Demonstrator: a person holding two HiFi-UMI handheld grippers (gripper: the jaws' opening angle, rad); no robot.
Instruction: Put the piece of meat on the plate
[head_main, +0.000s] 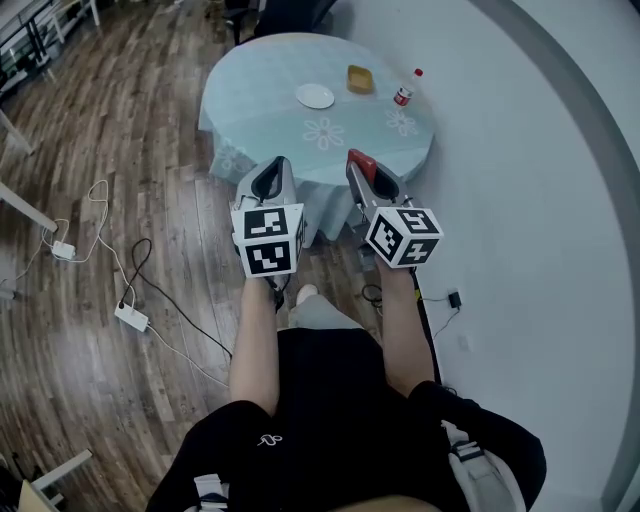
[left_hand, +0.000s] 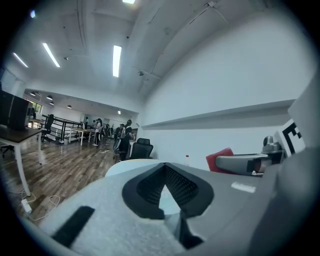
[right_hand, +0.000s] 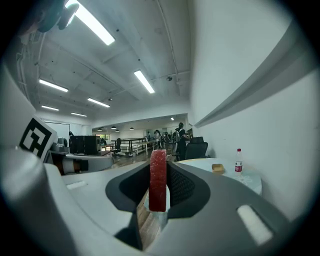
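Head view: a round table (head_main: 250, 120) under a pale blue cloth lies at 12 o'clock from the person, who stands on the wooden floor (head_main: 110, 200). On the table the white plate (head_main: 315, 96) sits bare near the middle. A small tan dish (head_main: 360, 79) is at 1 o'clock from it and a red-capped bottle (head_main: 405, 90) at 3 o'clock. Both claws are held out level side by side. The left claw (head_main: 268, 182) has its tips together. The right claw (head_main: 362, 168) has the red piece of meat (head_main: 360, 160) showing at its tip.

Left gripper view: the left claw (left_hand: 165, 172) has its tips met with nothing between them. The table (left_hand: 125, 167) lies ahead at 12 o'clock, and the bottle (left_hand: 187, 159) stands at 1 o'clock. The piece of meat (left_hand: 220, 159) shows red at 3 o'clock, in the other claw.

Right gripper view: the right claw (right_hand: 158, 172) is clamped on the piece of meat (right_hand: 158, 182), a flat red slab held on edge with its top rising past the tips. The table (right_hand: 250, 177) is off at 2 o'clock with the tan dish (right_hand: 217, 168) and bottle (right_hand: 238, 161) on it. I cannot pick out the plate here.

Progress, as I judge it: the pickup is done — the meat is gripped and off any surface. What is left is the carry to the table, lowering over the plate and the release — the whole placing half.
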